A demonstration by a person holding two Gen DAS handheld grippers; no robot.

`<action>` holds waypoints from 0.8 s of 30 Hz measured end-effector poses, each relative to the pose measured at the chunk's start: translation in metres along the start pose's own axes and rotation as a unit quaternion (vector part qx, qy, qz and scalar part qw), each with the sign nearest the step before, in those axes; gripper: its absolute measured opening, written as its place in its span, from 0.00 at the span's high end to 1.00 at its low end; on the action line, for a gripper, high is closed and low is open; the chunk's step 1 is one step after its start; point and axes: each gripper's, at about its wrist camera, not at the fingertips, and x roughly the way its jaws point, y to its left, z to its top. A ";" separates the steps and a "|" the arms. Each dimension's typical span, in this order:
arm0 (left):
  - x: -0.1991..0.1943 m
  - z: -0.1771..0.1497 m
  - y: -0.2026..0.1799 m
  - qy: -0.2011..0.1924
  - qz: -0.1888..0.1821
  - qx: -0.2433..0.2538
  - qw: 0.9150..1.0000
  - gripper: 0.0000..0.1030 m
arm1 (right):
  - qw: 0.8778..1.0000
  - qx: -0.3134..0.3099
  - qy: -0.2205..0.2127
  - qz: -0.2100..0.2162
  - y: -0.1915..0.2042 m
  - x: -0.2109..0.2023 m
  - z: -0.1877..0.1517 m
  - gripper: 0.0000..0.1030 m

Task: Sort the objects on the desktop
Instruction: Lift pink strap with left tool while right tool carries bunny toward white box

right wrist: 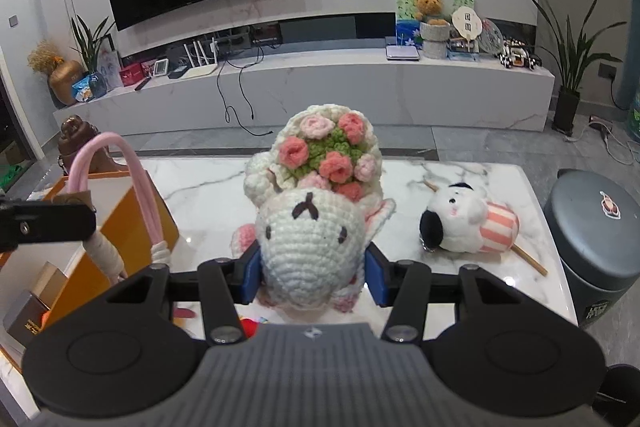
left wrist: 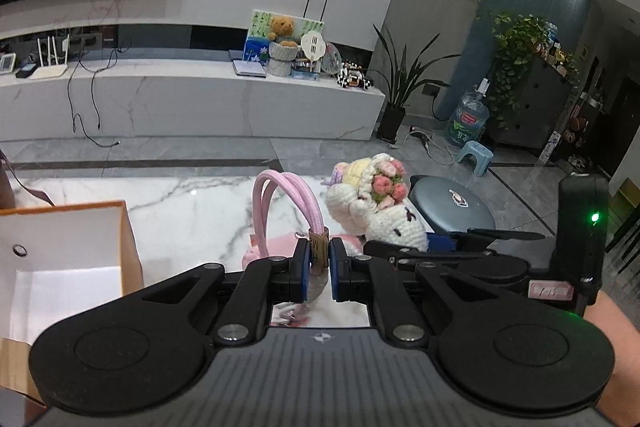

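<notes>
The right gripper [right wrist: 314,277], jaws clamped on the crochet doll [right wrist: 314,227] head-first above the counter [right wrist: 460,267], has the orange box [right wrist: 132,227] off its left, where the left gripper [left wrist: 319,259] pinches the pink cord [left wrist: 276,207]

Left gripper [left wrist: 319,259] jaws pinched narrow — right gripper [right wrist: 314,273] jaws clamped wider
</notes>
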 end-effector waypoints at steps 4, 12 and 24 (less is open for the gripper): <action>-0.020 0.012 -0.004 -0.013 0.009 0.019 1.000 0.89 | 1.000 -0.009 -0.005 -0.002 0.009 -0.006 0.003 0.48; -0.071 0.040 0.005 -0.048 0.045 0.037 0.997 0.89 | 0.999 -0.021 -0.024 0.022 0.038 -0.010 0.011 0.48; -0.126 0.057 0.049 -0.067 0.109 0.014 0.992 0.89 | 0.991 -0.060 -0.050 0.106 0.134 -0.011 0.023 0.48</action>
